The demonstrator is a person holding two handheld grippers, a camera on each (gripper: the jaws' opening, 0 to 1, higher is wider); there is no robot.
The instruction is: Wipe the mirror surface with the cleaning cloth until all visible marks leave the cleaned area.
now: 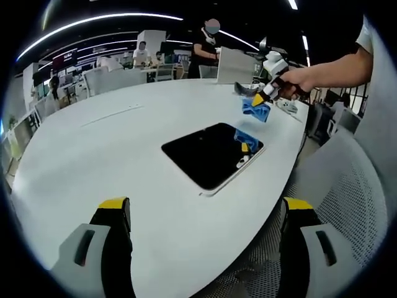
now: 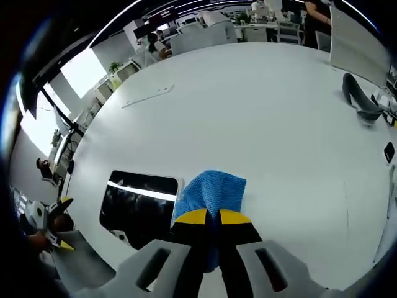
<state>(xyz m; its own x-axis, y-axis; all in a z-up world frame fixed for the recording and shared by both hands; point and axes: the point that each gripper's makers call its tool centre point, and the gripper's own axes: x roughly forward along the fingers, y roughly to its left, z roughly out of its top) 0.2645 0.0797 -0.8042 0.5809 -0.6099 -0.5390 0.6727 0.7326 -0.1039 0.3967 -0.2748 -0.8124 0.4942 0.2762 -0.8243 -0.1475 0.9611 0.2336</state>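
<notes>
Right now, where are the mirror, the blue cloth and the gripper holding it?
mirror (image 1: pixel 208 153), left gripper view, dark glass centre.
blue cloth (image 2: pixel 214 192), right gripper view, middle of fabric.
right gripper (image 2: pixel 208 217), right gripper view, between yellow tips.

The left gripper (image 1: pixel 205 214) is held low at the near edge with its yellow-tipped jaws spread wide apart, nothing between them. The right gripper (image 2: pixel 214 216) has its jaws pinched together on the blue cloth (image 2: pixel 213 190). In the left gripper view it hangs far right, gripped by the person's hand (image 1: pixel 298 81) on an outstretched bare forearm.
</notes>
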